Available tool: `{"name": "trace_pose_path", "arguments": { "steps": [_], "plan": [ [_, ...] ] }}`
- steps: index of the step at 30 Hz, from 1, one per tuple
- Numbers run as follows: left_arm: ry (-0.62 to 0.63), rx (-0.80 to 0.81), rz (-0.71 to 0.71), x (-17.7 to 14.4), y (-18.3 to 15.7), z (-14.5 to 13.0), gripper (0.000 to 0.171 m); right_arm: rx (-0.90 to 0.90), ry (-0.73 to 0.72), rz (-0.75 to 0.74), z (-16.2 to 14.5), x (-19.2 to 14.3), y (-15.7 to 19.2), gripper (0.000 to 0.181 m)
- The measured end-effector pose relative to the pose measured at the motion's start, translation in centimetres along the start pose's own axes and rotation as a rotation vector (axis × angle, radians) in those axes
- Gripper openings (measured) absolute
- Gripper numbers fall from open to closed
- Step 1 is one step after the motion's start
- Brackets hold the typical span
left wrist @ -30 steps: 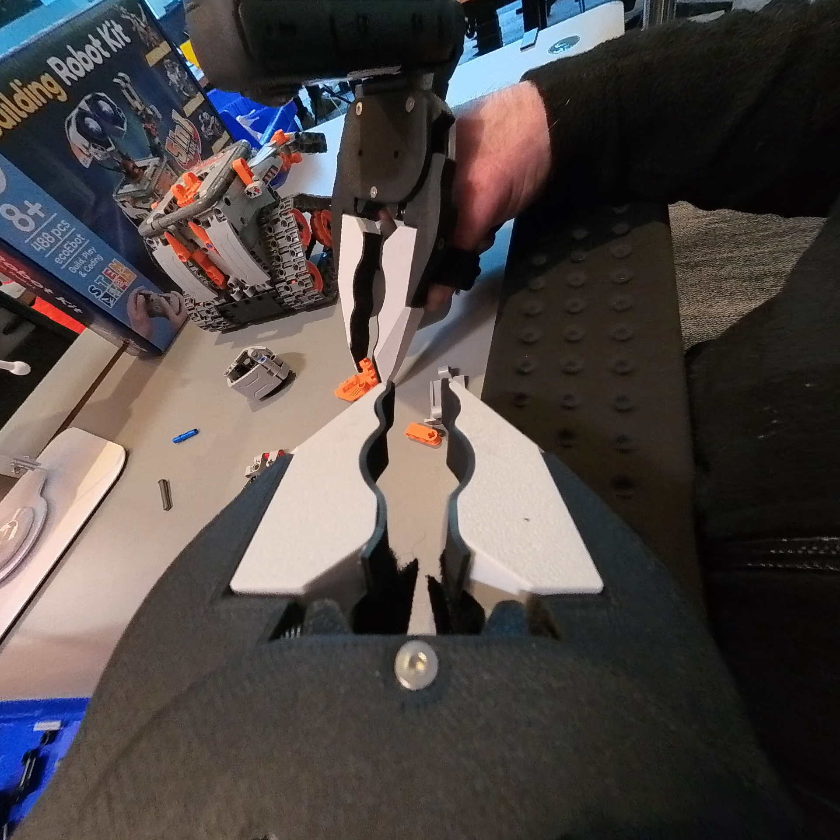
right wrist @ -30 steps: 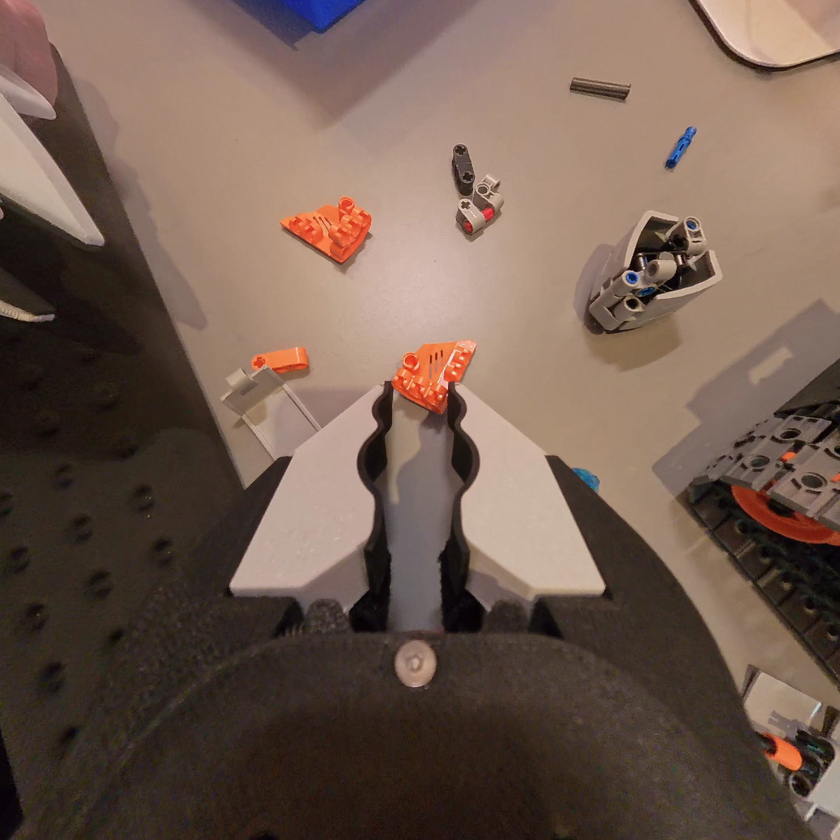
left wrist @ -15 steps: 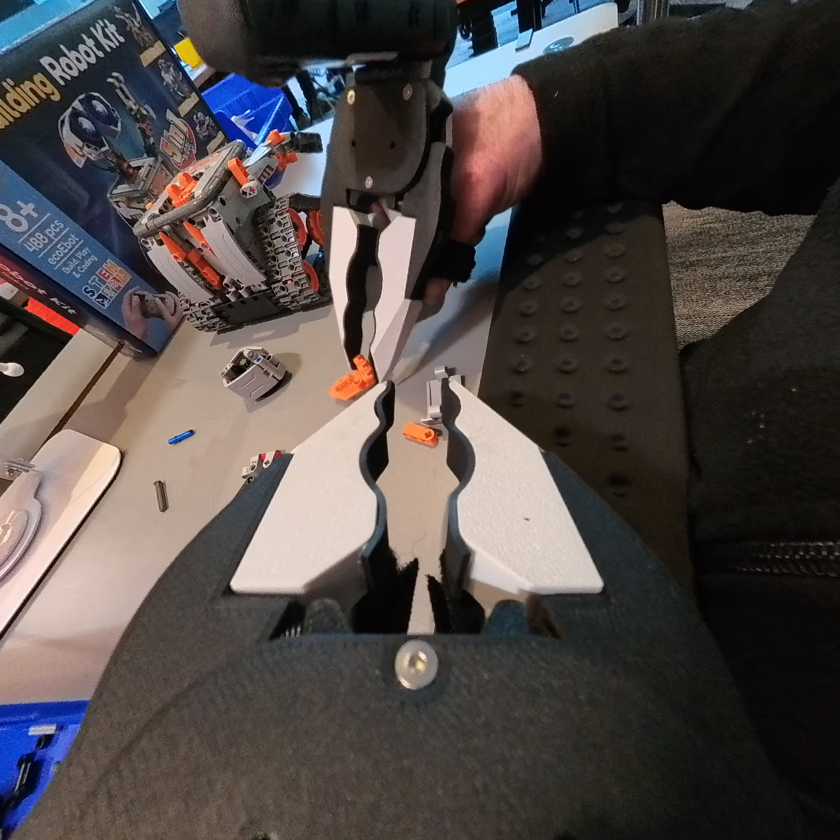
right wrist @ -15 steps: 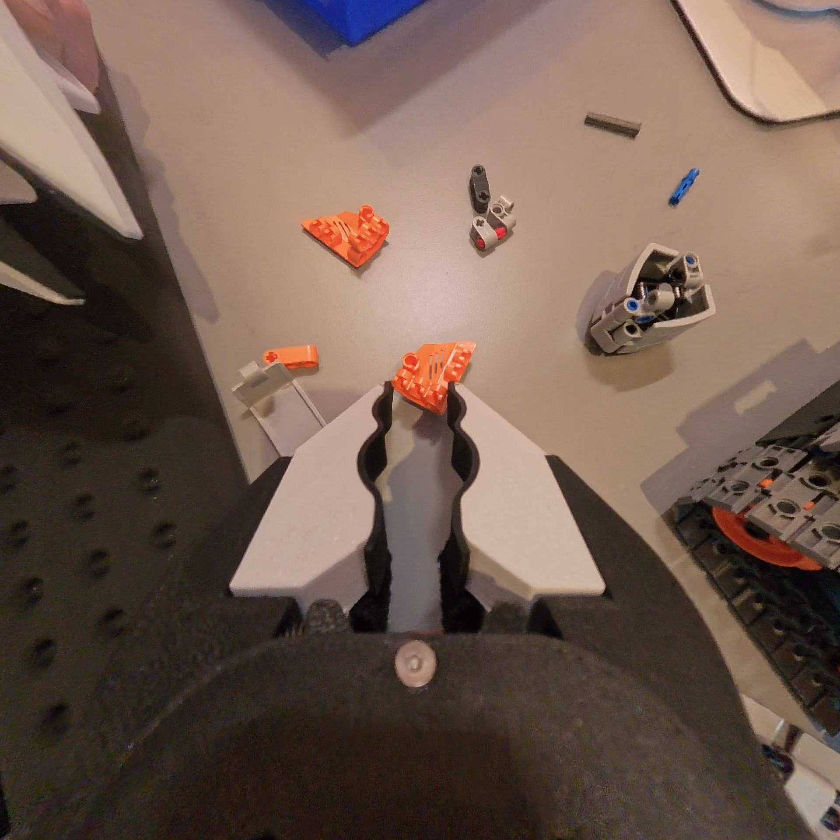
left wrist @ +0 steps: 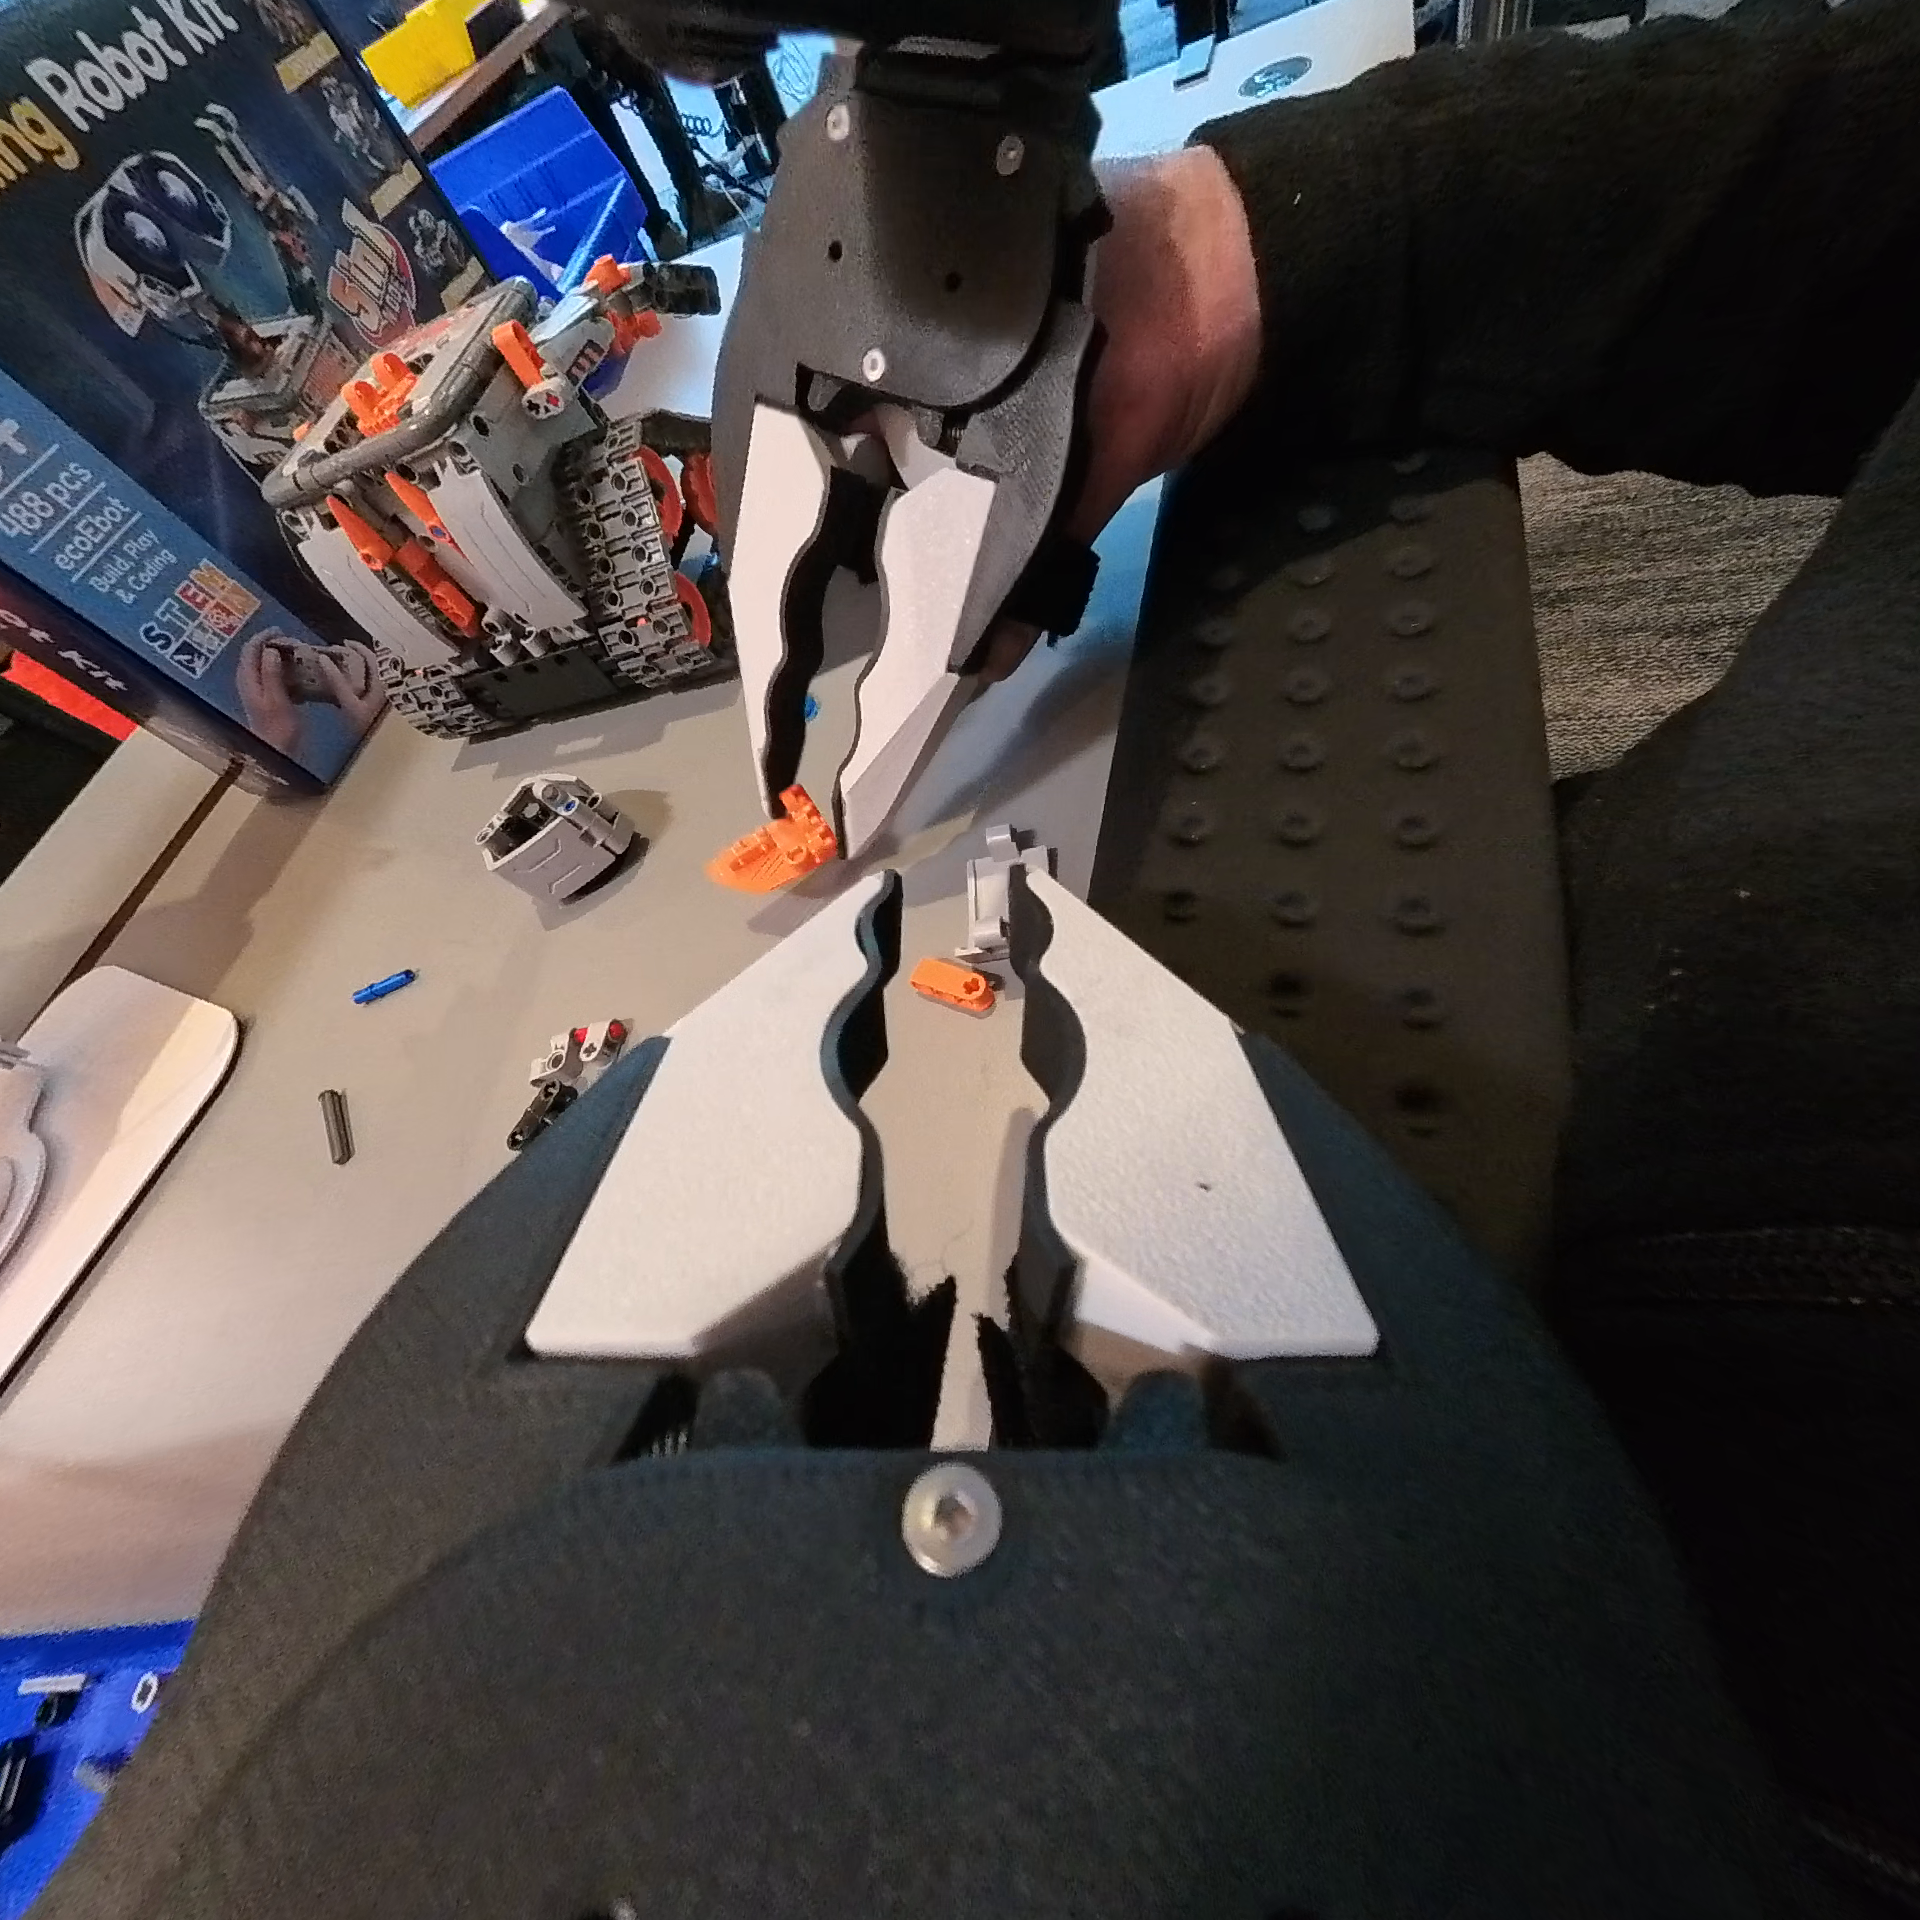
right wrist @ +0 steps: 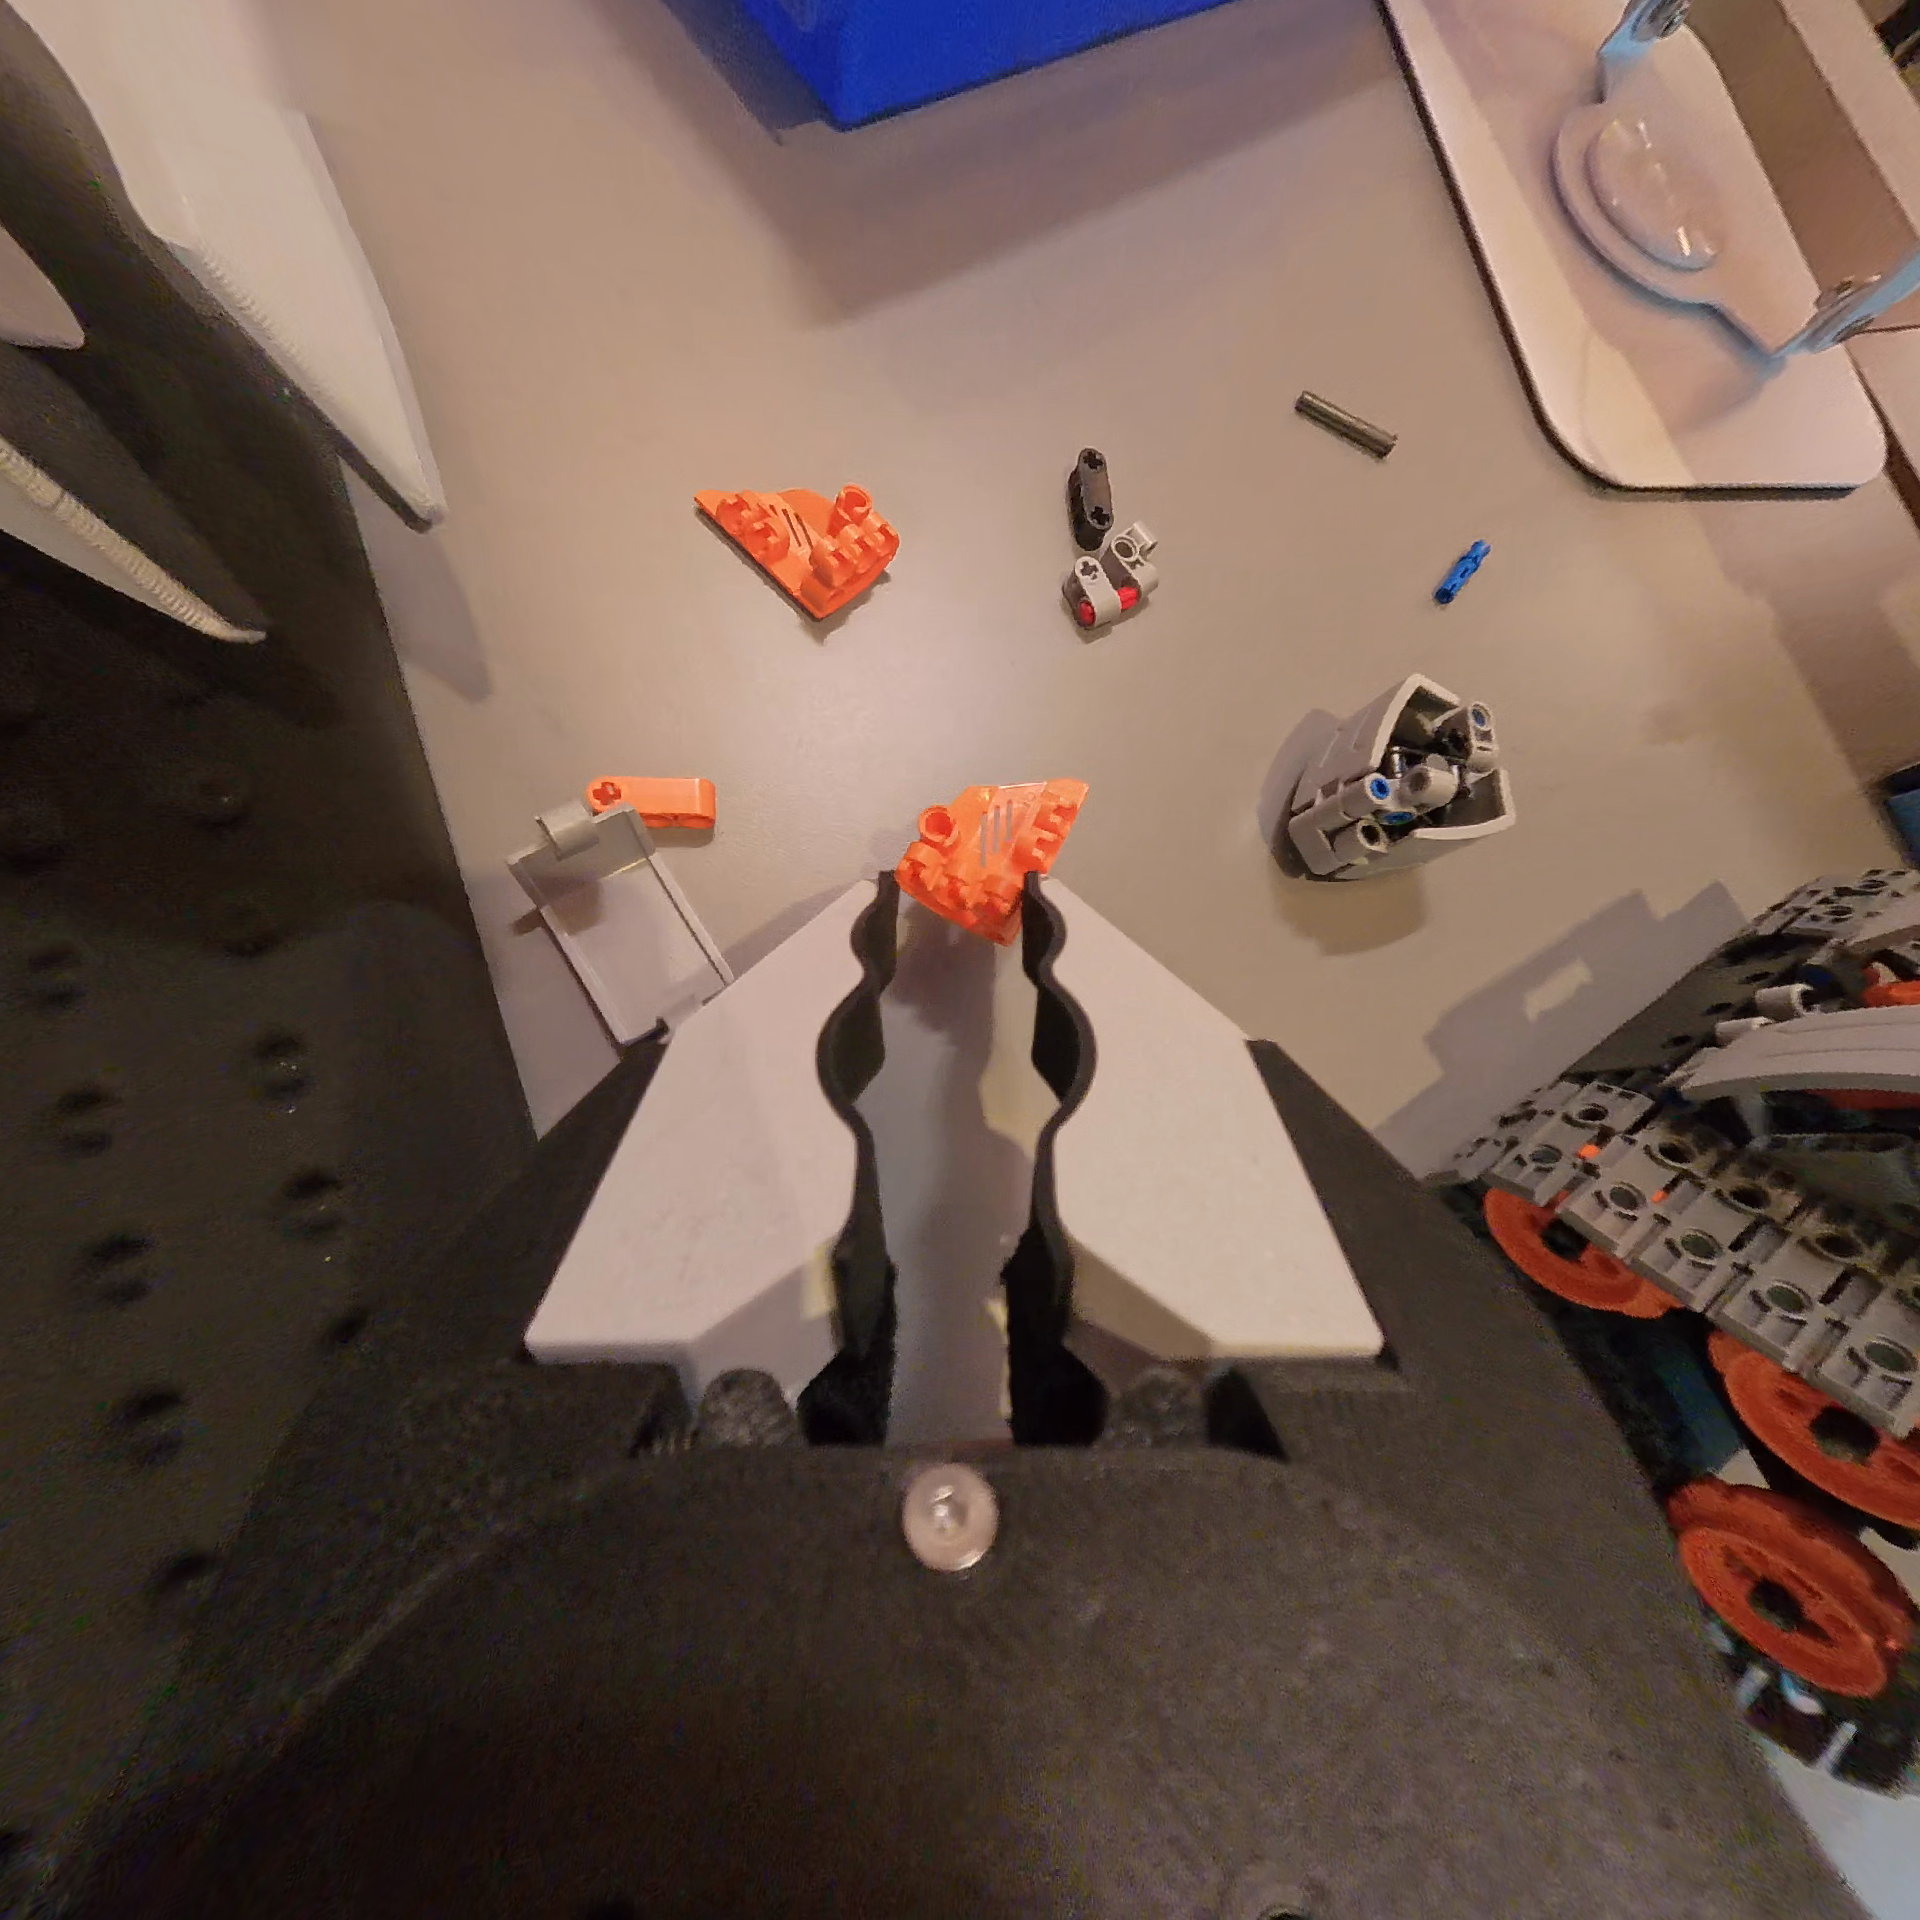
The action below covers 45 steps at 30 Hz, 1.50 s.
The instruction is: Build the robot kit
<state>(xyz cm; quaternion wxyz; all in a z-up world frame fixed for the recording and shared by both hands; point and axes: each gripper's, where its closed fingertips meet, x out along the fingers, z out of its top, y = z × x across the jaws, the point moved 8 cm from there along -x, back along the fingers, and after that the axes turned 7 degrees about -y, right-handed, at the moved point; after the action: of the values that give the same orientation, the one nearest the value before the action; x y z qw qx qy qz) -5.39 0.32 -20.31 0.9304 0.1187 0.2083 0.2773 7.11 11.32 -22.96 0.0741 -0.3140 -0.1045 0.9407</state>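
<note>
Left gripper empty, fingers part-spread, low over the grey table; small orange link and grey plate lie just past its tips. Right gripper pinches an orange wedge panel at its tips, apparently lifted clear, long edge crosswise. Second wedge lies beyond, leftward, nearer the left gripper.

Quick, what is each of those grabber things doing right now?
Left hand-held gripper: open, holding nothing.
Right hand-held gripper: shut on the orange wedge-shaped brick, just above the grey table.
</note>
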Motion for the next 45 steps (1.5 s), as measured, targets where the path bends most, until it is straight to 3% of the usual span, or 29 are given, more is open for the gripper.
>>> {"name": "trace_pose_path", "arguments": {
  "steps": [11, 24, 36, 45],
  "plan": [
    [0.002, 0.001, -0.013, 0.1, -0.1, 0.0, 0.018, -0.215, -0.073, -0.127, 1.6, -0.8, 0.7, 0.022],
    [0.008, -0.004, -0.025, 0.3, -0.2, -0.1, 0.018, -0.139, -0.088, -0.089, 1.3, -0.8, 0.2, 0.022],
    [0.003, 0.002, -0.031, 0.2, -0.3, 0.0, 0.018, -0.017, 0.032, 0.041, -0.5, 0.8, 0.5, 0.024],
    [-0.010, 0.008, -0.032, 0.0, -0.4, 0.2, 0.018, 0.029, -0.036, 0.050, 0.5, 0.4, 0.2, 0.027]
  ]
}}
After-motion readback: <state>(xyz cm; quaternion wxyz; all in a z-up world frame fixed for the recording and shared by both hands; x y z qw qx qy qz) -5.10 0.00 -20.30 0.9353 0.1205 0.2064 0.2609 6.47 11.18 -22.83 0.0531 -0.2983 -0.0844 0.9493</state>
